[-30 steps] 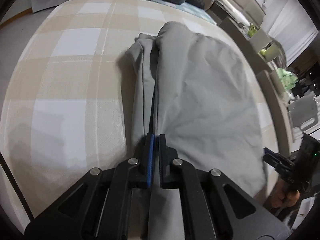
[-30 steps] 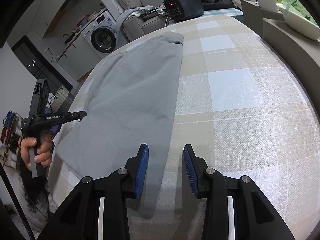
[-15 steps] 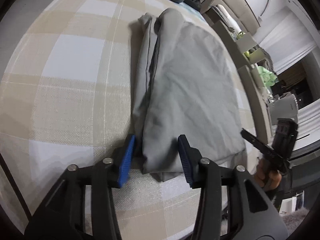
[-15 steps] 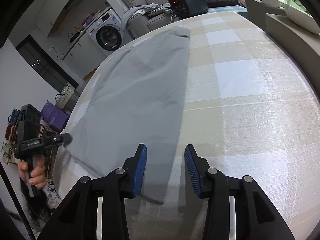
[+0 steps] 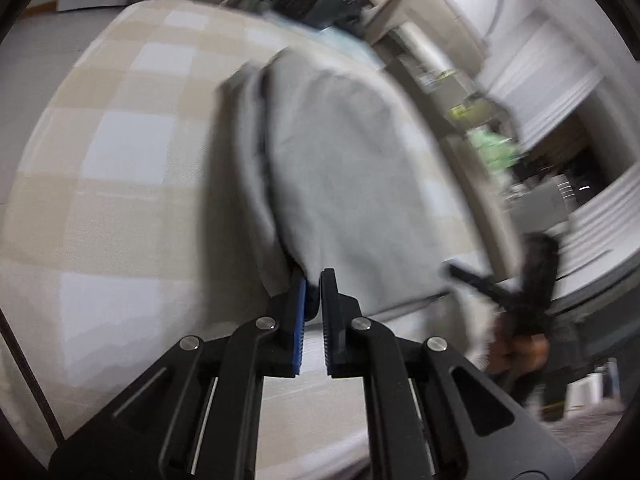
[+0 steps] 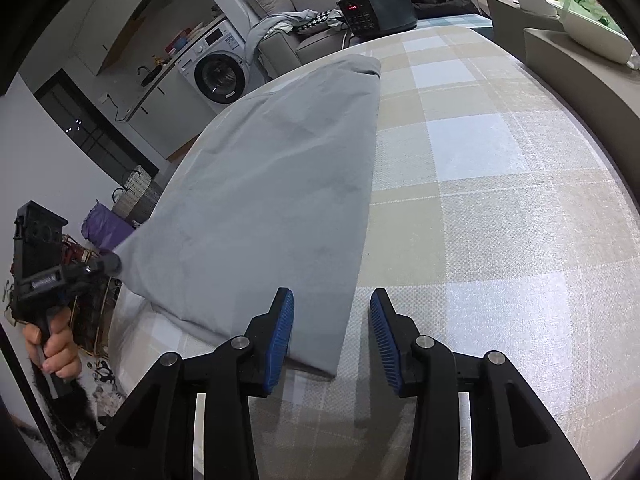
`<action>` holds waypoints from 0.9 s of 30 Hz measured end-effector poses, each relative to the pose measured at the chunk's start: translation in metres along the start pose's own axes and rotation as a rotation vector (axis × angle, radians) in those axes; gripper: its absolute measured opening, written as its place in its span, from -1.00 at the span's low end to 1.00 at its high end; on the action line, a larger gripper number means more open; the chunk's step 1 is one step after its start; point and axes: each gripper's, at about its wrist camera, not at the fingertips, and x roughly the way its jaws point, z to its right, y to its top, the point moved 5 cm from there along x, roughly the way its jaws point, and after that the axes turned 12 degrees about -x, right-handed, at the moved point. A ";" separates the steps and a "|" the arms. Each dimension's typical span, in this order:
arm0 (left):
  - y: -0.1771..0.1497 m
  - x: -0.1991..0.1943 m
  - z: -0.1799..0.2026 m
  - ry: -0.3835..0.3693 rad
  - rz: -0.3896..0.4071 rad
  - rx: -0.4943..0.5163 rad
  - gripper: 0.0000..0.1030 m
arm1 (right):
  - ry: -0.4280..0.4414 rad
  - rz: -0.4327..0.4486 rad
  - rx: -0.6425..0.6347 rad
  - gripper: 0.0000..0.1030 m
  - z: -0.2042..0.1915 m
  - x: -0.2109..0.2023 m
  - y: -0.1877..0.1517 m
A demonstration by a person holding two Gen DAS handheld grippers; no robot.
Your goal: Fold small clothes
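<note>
A grey garment lies folded lengthwise on the checked table, with layered edges along its left side. My left gripper is at its near left corner, jaws closing with a pinch of grey cloth between the blue pads. The right wrist view shows the same garment and the left gripper gripping that corner, lifted a little. My right gripper is open above the near right corner; the cloth's edge lies between the pads, which do not press on it.
A black appliance with a red display sits past the table's far end, beside a sofa heaped with clothes. A washing machine stands at the back left. A raised ledge with a white bowl runs along the right side.
My left gripper opened, drew back along the garment to its near corner and closed on it. The right gripper has stayed almost still, open.
</note>
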 end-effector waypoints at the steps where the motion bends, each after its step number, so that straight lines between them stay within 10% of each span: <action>1: -0.002 0.007 -0.009 0.041 -0.012 -0.017 -0.91 | 0.002 -0.002 -0.003 -0.20 -0.001 0.001 0.000; 27: -0.006 0.026 -0.037 0.002 -0.029 -0.110 -0.91 | -0.357 -0.038 -0.565 -0.38 -0.065 0.011 -0.026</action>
